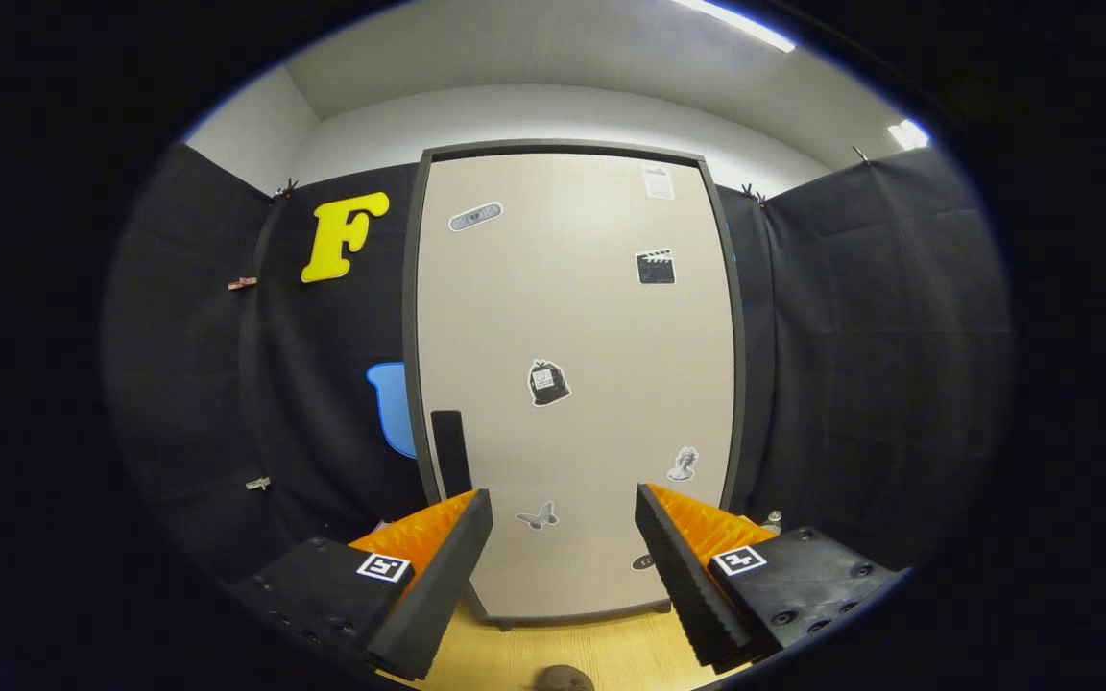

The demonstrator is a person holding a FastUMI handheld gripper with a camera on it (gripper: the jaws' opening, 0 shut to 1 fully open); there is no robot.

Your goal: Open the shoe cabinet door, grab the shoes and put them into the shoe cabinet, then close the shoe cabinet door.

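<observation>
The gripper (563, 537) faces the shoe cabinet (574, 384), its two fingers spread wide apart with nothing between them. The cabinet stands upright on the wooden floor (601, 653) just beyond the fingertips, against the black cloth wall (860, 365). Its pale door (591, 326) is closed inside a dark frame and carries several small stickers (547, 383). A dark vertical handle (450, 451) sits at the door's left edge, just above the left finger. A rounded dark object (563, 679) shows low between the fingers; what it is cannot be told

one shoe cabinet (577, 317), six stickers (547, 383)
</observation>
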